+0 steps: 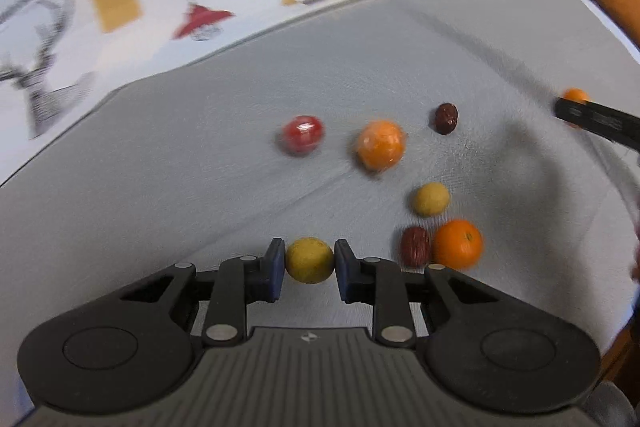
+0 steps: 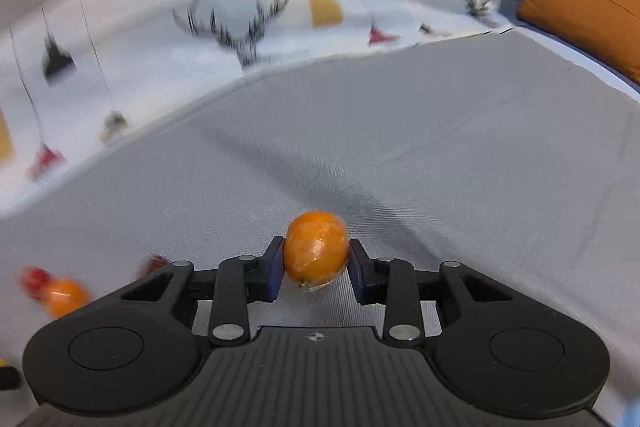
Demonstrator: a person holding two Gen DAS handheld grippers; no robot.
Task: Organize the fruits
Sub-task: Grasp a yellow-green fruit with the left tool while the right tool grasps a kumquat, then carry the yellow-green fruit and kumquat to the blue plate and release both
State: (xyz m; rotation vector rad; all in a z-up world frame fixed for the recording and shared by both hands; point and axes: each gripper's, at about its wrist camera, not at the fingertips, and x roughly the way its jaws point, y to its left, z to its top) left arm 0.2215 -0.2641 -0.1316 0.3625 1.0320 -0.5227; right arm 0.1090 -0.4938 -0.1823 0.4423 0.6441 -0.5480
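Left wrist view: fingers clamp a yellow fruit; right fingers clamp an orange.

Loose fruits on the mat, patterned cloth seemingly behind it.

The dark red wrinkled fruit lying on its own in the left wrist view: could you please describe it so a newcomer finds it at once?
On the grey cloth, look past the wrapped orange fruit to its right. There lies the dark red wrinkled fruit, apart from everything. Its twin sits nearer, touching an unwrapped orange.
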